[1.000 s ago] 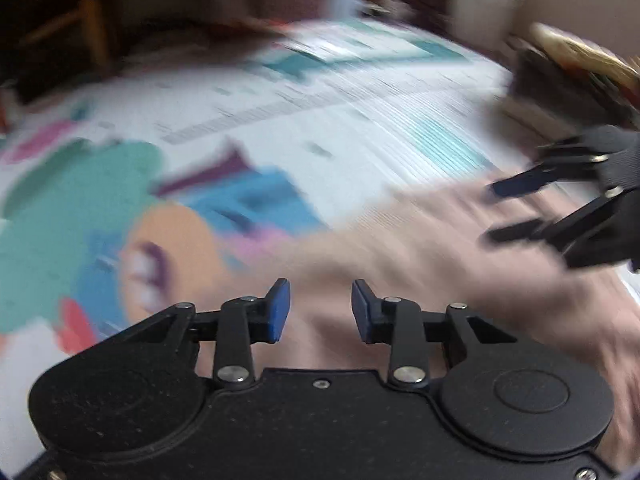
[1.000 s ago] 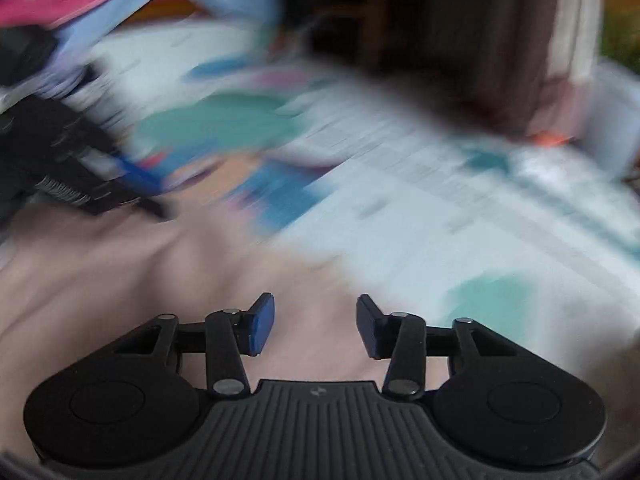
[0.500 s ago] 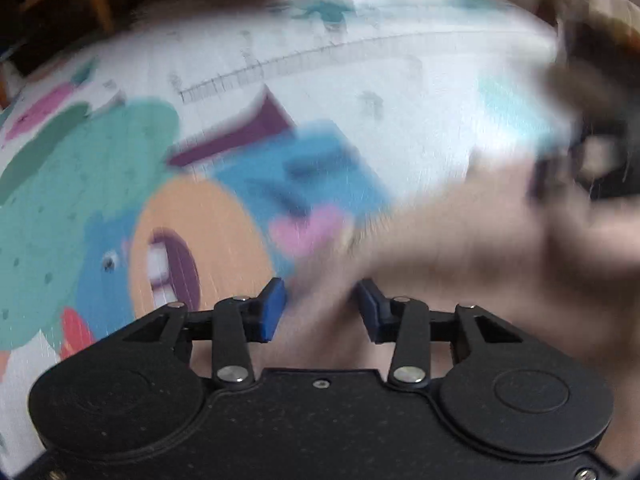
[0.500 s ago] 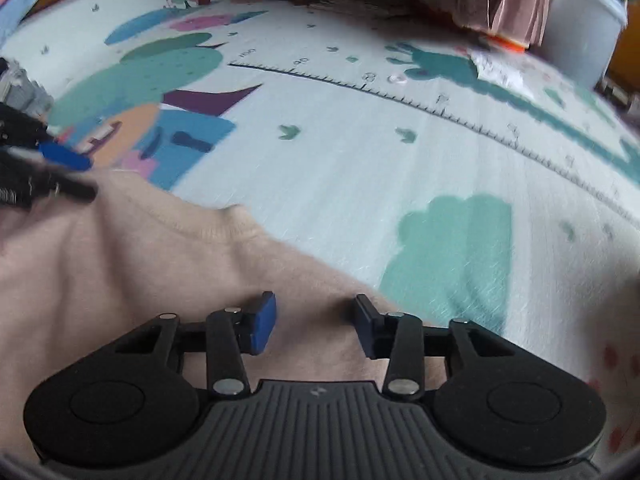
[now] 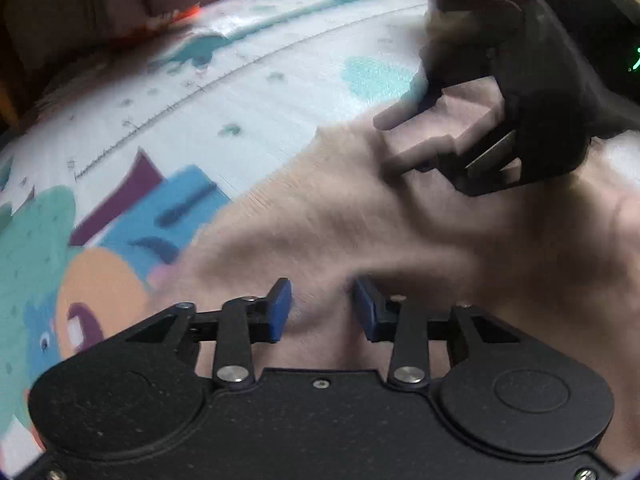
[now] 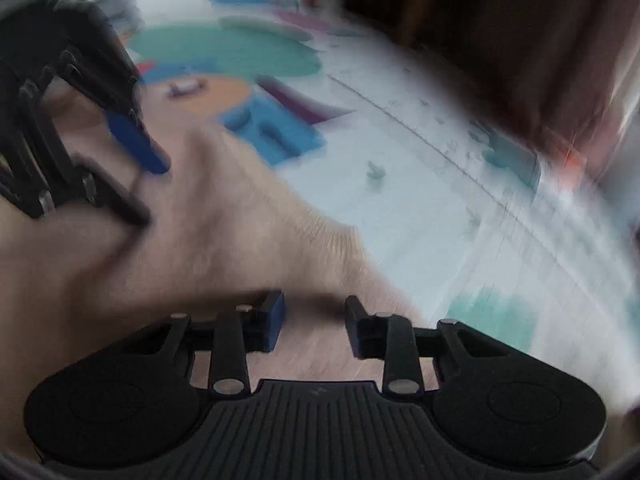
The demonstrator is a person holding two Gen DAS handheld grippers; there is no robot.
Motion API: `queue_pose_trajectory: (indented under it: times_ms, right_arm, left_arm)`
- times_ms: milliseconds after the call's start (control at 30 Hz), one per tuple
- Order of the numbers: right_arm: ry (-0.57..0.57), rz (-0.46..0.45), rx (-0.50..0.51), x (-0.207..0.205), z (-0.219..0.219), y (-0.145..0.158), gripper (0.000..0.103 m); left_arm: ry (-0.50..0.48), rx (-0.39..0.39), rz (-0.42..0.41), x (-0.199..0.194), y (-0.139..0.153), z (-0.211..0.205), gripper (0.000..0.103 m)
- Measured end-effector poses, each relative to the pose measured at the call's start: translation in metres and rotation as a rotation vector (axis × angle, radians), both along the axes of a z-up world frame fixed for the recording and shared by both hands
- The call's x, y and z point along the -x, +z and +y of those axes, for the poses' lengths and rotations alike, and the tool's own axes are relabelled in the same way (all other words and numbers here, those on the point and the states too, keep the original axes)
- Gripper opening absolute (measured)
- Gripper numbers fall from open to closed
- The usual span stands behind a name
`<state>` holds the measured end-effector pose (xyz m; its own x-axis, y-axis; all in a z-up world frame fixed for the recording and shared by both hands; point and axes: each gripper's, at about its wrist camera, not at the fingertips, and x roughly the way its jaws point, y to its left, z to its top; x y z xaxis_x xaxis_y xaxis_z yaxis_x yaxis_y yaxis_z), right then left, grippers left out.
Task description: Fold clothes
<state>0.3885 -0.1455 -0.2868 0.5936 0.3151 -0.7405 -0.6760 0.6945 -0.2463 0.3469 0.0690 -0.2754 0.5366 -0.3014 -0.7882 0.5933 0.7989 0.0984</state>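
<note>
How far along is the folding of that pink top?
Barely begun. Done: the pink top lies spread on the play mat, no fold visible. In hand: both grippers hover over it; the left gripper is open, the right gripper is closing, fabric beneath. Left: grasping and every fold.

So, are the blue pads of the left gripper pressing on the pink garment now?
Cannot tell. In the left wrist view the left gripper has pink garment between its spread pads, but motion blur hides any contact or gap.
</note>
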Motion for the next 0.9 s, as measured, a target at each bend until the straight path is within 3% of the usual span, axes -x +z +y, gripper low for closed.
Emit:
queue_pose_trajectory:
  times_ms: [33,133,200,267,333,433,467,567,633,733,767,833,867,900]
  right_arm:
    - [-0.075,0.004,-0.019,-0.011,-0.007,0.002,0.038]
    - [-0.189,0.058,-0.009,-0.04,-0.028,0.012,0.048]
    - [-0.1,-0.027,0.064,-0.025,-0.02,0.022,0.044]
    - [-0.014,-0.061,0.026,0.002,-0.017,0.035,0.041]
    - [0.092,-0.03,-0.026,0.041,-0.017,0.041,0.04]
    - [0.155,0.114,0.032,0.096,-0.026,0.027,0.039]
    - [0.14,0.162,0.049,0.113,-0.037,0.019,0.039]
    - [-0.024,0.215,-0.031,0.15,-0.084,0.018,0.04]
    - [-0.095,0.205,-0.046,0.177,-0.102,0.024,0.04]
    - [-0.089,0.147,-0.101,0.216,-0.107,0.034,0.039]
    - [-0.085,0.134,-0.095,0.226,-0.104,0.033,0.04]
    - [-0.192,0.202,-0.098,0.231,-0.112,0.018,0.041]
    - [-0.229,0.217,-0.103,0.232,-0.116,0.016,0.041]
    - [-0.229,0.197,-0.099,0.235,-0.117,0.02,0.04]
  left_arm:
    - [0.046,0.001,0.036,-0.008,0.003,0.0,0.058]
    - [0.05,0.043,-0.033,0.004,0.022,0.0,0.055]
    - [-0.001,0.072,-0.032,0.026,0.026,-0.01,0.055]
    - [-0.053,0.029,-0.004,0.051,0.015,-0.025,0.055]
    - [-0.036,-0.018,-0.074,0.078,0.014,-0.031,0.055]
    - [0.01,0.017,-0.047,0.107,0.023,-0.017,0.055]
    - [0.013,0.016,-0.028,0.116,0.023,-0.009,0.056]
    - [0.059,0.051,0.038,0.147,0.018,0.026,0.056]
    - [0.127,0.041,-0.015,0.169,0.026,0.053,0.056]
    - [0.253,0.039,-0.084,0.187,0.035,0.094,0.056]
    - [0.294,0.063,-0.05,0.187,0.033,0.108,0.056]
    - [0.366,0.12,0.035,0.186,0.027,0.135,0.06]
    - [0.402,0.148,0.078,0.185,0.025,0.148,0.052]
    - [0.393,0.113,0.077,0.187,0.032,0.149,0.045]
